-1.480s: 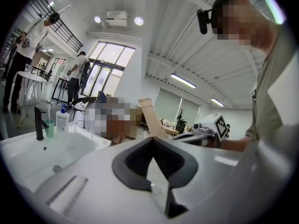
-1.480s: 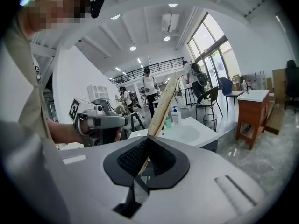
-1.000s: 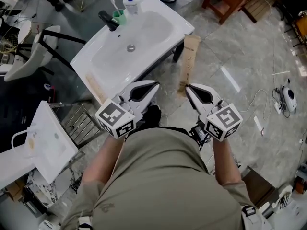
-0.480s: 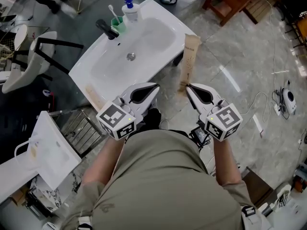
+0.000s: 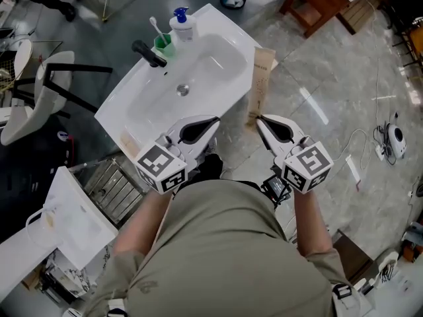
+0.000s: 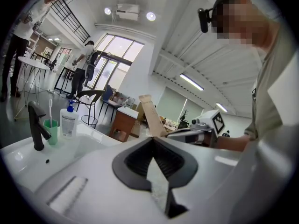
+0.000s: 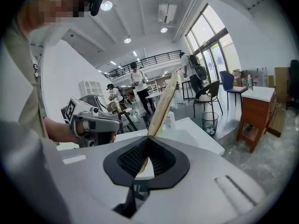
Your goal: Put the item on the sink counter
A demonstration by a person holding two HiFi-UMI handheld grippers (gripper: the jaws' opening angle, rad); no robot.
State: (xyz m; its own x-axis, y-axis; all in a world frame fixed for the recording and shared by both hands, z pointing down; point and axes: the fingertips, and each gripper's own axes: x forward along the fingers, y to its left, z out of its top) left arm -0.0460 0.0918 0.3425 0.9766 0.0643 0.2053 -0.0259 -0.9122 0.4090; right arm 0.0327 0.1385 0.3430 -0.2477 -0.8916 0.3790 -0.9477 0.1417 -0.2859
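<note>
Right gripper (image 5: 259, 119) fingers clenched on brown paper sleeve (image 5: 258, 78), upright, not yet on sink tabletop (image 5: 117, 114). Left gripper (image 5: 215, 119) fingers clenched, empty. Placement undone.

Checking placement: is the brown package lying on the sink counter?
No, the brown package is clamped in the right gripper, in the air.
</note>
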